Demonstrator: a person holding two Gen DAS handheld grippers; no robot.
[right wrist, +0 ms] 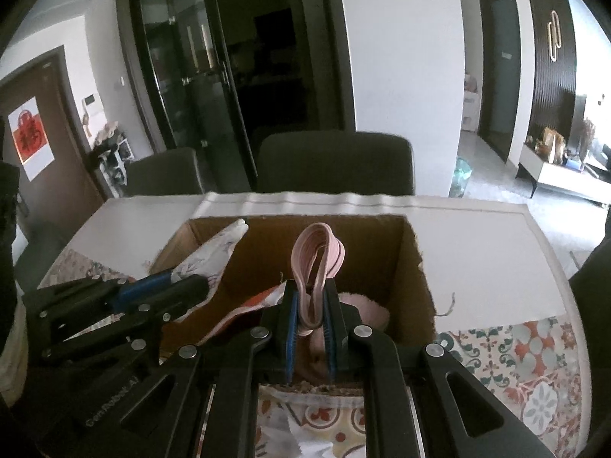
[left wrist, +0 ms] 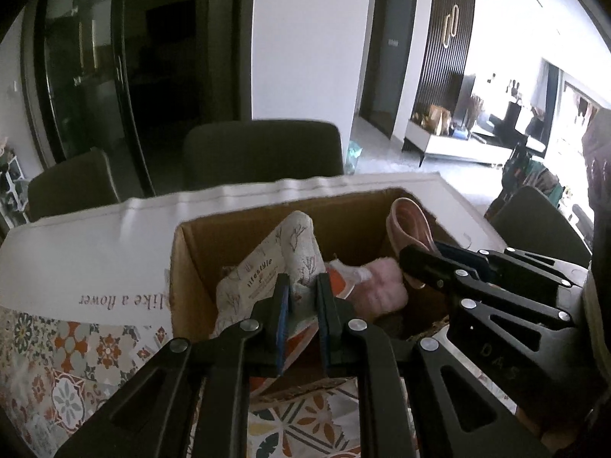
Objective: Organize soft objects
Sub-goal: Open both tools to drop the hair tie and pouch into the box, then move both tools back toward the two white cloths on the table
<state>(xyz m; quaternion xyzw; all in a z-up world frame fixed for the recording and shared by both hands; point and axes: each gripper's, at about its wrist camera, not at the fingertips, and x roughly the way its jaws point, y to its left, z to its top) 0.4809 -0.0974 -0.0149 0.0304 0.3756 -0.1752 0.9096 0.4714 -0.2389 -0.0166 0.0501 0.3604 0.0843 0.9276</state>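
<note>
Behind our table (right wrist: 477, 252) stand dark chairs. Left hand-held gripper (left wrist: 301, 297) pinches the printed cloth (left wrist: 267, 267), right hand-held gripper (right wrist: 311, 315) pinches the pink slipper (right wrist: 317, 255), both over the cardboard box (right wrist: 416, 267). Risk: soft fabric slips out, lands outside the box.

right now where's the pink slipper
The pink slipper is pinched in the right gripper, held upright over the middle of the open cardboard box, right of the floral cloth the left gripper holds.
</note>
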